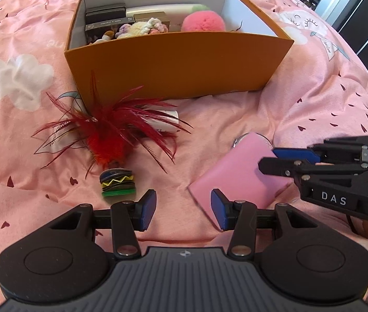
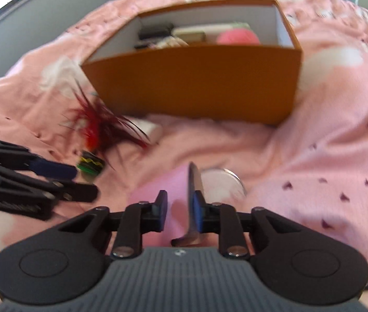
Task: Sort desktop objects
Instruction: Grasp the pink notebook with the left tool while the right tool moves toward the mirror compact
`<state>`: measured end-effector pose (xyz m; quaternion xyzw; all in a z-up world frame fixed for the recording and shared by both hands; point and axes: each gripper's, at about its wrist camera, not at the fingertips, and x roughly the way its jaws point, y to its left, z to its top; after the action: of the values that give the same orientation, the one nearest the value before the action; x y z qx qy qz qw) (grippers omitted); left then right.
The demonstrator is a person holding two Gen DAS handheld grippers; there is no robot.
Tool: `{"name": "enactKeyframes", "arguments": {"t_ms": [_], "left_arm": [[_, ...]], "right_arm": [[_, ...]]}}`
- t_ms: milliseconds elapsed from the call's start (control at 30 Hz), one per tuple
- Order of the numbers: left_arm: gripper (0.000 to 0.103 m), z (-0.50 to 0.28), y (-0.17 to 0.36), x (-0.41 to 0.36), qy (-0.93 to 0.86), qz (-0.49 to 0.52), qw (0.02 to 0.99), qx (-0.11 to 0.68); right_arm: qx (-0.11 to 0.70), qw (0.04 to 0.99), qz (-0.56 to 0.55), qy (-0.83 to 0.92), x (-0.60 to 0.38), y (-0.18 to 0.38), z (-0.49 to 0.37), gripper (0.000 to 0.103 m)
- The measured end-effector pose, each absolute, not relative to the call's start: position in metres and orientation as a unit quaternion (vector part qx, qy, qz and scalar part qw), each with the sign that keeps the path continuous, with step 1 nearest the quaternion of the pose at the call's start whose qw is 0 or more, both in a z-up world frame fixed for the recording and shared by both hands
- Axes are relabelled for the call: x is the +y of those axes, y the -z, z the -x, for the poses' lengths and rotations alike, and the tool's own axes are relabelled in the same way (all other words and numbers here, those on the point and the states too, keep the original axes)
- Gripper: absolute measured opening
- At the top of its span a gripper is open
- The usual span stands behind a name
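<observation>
A pink wallet (image 1: 236, 174) lies on the pink sheet, partly over a round silver case (image 1: 265, 140). My right gripper (image 1: 268, 159) comes in from the right, its jaws narrow and shut on the wallet's right edge. In the right wrist view the wallet (image 2: 158, 187) fills the slim gap of the right gripper (image 2: 178, 205), its raised edge against the right pad (image 2: 197, 208); this view is blurred. My left gripper (image 1: 184, 208) hovers open just in front of the wallet, holding nothing, and shows at the left as the left gripper (image 2: 86, 182).
An open orange box (image 1: 178, 65) stands behind, holding a pink pompom (image 1: 203, 23), dark boxes and a knitted piece. In front of it lie a red feather toy (image 1: 106, 140), a white tube (image 1: 167, 122) and a small burger-shaped toy (image 1: 117, 182).
</observation>
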<state>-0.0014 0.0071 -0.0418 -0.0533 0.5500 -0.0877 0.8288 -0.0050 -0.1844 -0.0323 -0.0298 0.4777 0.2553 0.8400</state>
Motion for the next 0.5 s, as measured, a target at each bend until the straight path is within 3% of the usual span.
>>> {"name": "enactKeyframes", "arguments": {"t_ms": [333, 500], "left_arm": [[0.054, -0.005, 0.041, 0.006, 0.098, 0.058, 0.827, 0.550], [0.053, -0.015, 0.041, -0.004, 0.129, 0.047, 0.825, 0.548]], "right_arm": [[0.462, 0.838, 0.023, -0.288, -0.163, 0.023, -0.006, 0.015], [0.476, 0.839, 0.016, -0.262, -0.166, 0.030, -0.014, 0.028]]}}
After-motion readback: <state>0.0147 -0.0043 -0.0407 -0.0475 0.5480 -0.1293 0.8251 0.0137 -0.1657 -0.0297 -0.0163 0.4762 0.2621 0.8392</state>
